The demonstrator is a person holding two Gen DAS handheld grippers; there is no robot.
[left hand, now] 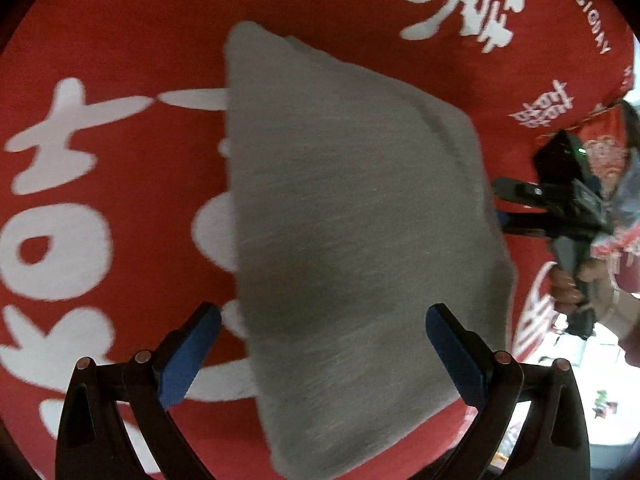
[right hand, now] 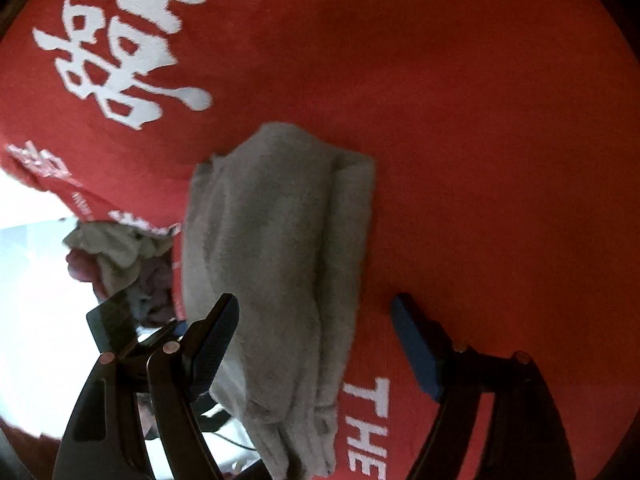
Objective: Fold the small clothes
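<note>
A grey folded garment (left hand: 352,216) lies on a red tablecloth (left hand: 120,40) printed with white characters. In the left wrist view my left gripper (left hand: 324,344) hovers over the garment's near end, open, its blue pads (left hand: 192,356) wide apart on either side of the cloth. My right gripper (left hand: 516,208) comes in from the right edge, held by a hand (left hand: 568,284). In the right wrist view the garment (right hand: 280,260) shows stacked layers at its near end. The right gripper (right hand: 316,344) is open above it, with one pad (right hand: 416,352) over bare tablecloth (right hand: 480,160).
A heap of crumpled clothes (right hand: 120,256) sits past the table's edge at the left of the right wrist view. A black part of the other gripper (right hand: 112,320) shows just below it. Bright floor lies beyond the edge.
</note>
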